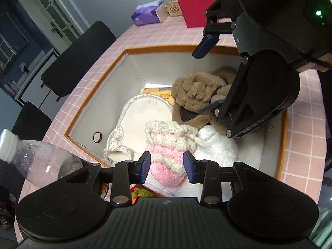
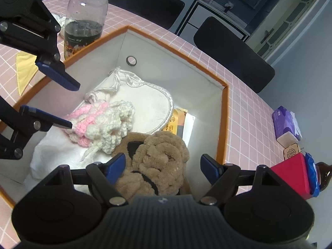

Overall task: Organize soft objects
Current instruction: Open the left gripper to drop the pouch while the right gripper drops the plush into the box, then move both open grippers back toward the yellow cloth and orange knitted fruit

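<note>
Pink-and-cream knit pouch [image 1: 166, 155], tan plush [image 2: 157, 155], orange-rimmed box [image 2: 225, 124]

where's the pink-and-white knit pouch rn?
In the orange-rimmed box, lying on a white towel between the cream bib and the brown plush; knit pouch shows centre-bottom in the left wrist view.

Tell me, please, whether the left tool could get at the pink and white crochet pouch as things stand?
Probably yes: the left tool hangs open just above the crochet pouch, nothing between.

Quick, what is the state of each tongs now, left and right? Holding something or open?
Left tongs: open, holding nothing, above the pink knitted pouch.
Right tongs: open, holding nothing, over the brown plush toy.
</note>
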Demonstrator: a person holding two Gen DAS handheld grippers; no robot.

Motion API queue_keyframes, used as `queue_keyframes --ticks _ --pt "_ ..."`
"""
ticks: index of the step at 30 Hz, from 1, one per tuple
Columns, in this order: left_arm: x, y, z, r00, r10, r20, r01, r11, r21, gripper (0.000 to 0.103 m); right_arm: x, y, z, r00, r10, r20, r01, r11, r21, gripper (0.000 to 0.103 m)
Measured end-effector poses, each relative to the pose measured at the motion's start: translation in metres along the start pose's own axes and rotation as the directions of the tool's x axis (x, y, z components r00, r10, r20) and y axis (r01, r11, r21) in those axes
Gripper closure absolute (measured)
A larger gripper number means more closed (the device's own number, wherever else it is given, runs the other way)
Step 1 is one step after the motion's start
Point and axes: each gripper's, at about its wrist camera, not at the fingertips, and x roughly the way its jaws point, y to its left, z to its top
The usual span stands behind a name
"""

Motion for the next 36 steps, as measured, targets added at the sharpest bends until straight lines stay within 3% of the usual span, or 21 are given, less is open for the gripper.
queue_keyframes --ticks 10,23,29,36 --pt "-0.041 0.006 -0.021 0.995 -0.001 0.096 0.006 0.999 -0.05 0.059 -0.05 0.018 0.01 0.997 0.015 0.074 -0.018 0.999 0.038 0.025" --pt "-0.084 0.029 -0.075 0.986 0.079 0.144 -0.059 0.988 -0.14 0.059 -0.093 0.074 0.037 0.979 0.071 0.191 -0.069 0.997 -0.02 0.025" --pt "-0.093 0.043 -0.107 0.984 0.108 0.14 -0.078 0.976 -0.205 0.059 -0.086 0.11 0.049 0.968 0.144 0.207 -0.129 0.988 -0.081 0.028" --pt "-0.086 0.059 -0.146 0.989 0.094 0.114 -0.062 0.964 -0.26 0.059 -0.06 0.147 0.061 0.968 0.205 0.145 -0.171 0.961 -0.217 0.037"
